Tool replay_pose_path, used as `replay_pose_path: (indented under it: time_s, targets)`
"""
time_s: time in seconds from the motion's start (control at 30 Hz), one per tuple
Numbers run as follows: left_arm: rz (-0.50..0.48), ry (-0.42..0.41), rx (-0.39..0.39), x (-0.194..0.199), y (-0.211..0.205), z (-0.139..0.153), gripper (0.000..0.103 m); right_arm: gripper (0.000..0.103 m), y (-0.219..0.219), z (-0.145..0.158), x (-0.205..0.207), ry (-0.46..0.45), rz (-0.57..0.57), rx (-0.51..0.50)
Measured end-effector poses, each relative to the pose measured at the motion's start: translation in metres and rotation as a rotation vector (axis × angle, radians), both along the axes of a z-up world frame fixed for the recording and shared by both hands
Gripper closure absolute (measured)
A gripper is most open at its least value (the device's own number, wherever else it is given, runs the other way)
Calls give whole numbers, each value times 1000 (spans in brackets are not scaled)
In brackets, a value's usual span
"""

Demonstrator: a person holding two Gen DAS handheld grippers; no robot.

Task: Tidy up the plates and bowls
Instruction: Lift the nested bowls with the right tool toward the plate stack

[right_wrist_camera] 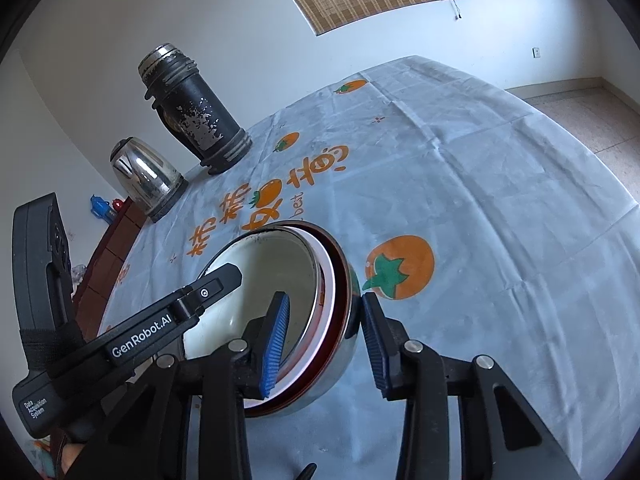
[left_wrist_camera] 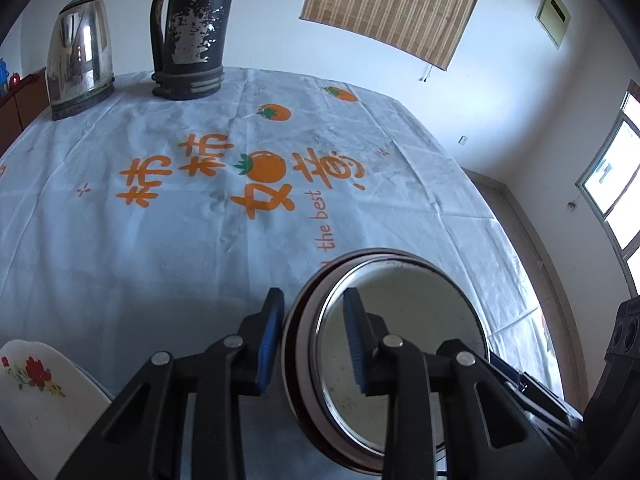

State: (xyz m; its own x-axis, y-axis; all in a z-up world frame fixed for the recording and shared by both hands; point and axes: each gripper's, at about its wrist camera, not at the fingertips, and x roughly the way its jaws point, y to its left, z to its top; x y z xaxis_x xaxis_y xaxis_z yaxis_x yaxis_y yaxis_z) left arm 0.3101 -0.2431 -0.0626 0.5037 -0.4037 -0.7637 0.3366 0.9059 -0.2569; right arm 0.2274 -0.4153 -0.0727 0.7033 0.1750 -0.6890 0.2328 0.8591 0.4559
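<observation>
A steel bowl (left_wrist_camera: pixel 404 344) with a dark red band at its rim sits nested in another bowl on the white tablecloth; it also shows in the right wrist view (right_wrist_camera: pixel 276 292). My left gripper (left_wrist_camera: pixel 312 340) straddles the left rim of the stack, one blue pad outside and one inside, jaws apart and not pressing. My right gripper (right_wrist_camera: pixel 324 340) straddles the right rim the same way, with a gap to the outer wall. A white flowered plate (left_wrist_camera: pixel 36 392) lies at the lower left.
A steel kettle (left_wrist_camera: pixel 80 56) and a worn black thermos (left_wrist_camera: pixel 192 36) stand at the table's far edge; both also show in the right wrist view, kettle (right_wrist_camera: pixel 146 178), thermos (right_wrist_camera: pixel 196 112). The table edge (left_wrist_camera: pixel 516 256) drops off to the right.
</observation>
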Motion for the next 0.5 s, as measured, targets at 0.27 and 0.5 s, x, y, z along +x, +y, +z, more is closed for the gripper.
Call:
replay_pose_path:
  time_s: [0.27, 0.5]
  targets:
    - [-21, 4, 42, 1, -4, -11, 80, 63, 4, -6, 2, 15, -2, -18]
    - [-23, -51, 86, -5, -11, -11, 80, 63, 4, -6, 4, 11, -11, -33]
